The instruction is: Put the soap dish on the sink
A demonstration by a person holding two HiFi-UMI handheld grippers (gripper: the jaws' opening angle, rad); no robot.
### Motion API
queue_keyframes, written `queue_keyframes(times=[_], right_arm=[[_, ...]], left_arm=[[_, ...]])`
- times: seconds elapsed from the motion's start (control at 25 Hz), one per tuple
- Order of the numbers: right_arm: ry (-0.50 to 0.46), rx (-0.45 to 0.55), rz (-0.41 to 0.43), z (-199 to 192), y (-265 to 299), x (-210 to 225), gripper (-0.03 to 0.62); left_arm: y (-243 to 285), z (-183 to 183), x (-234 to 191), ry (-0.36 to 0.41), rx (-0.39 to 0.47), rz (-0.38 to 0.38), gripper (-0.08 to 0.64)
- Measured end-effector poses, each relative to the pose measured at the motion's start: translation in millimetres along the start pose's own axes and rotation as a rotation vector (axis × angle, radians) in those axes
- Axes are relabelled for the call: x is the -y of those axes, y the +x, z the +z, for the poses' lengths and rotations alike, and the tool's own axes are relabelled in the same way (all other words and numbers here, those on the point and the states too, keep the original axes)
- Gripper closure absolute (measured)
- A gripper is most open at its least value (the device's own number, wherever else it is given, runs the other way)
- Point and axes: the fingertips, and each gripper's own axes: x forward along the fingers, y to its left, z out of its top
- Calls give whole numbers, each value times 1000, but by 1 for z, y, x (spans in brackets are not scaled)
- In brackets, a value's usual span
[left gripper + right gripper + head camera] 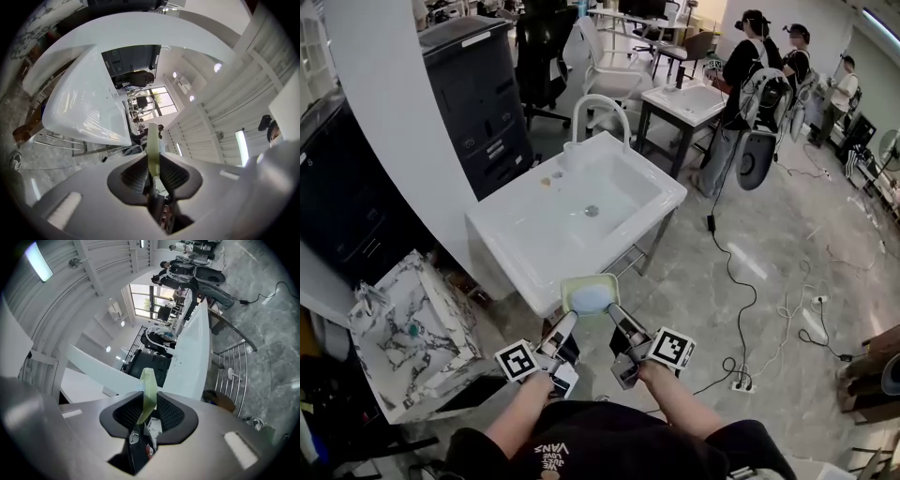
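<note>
Forearms [523, 405] are seen lowest in the head view, each leading to a gripper. So yeah, the left gripper [566, 328] is clamped on the left rim of the dish [589, 293] and the right gripper [617, 323] on its right rim. In both gripper views the pale green edge is pinched tight between the pads. The dish is held right at the near corner of the sink [511, 246]; whether it's over the rim or just short of it can't be told. Further back, a drain [592, 211] is seen in the basin and a white faucet [602, 105] at the far edge. A marbled box [412, 323] is parked off the sink's left side, and a black cable [741, 281] is trailed over the floor to the right.
</note>
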Motion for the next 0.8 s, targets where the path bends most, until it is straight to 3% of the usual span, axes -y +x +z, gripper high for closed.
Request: queue_keyframes(times=[0.4,0.48,0.8], right_arm=[[-22,12,-36,38,68,13,512],[-46,14,-4,47,88,11,512],[11,45,-2,60,151,15,512]], left_arm=[[49,65,-20,4,-14,-31,434],[58,79,-26,2,-14,-32,434],[83,136,-48,-17,-22,-38,434]])
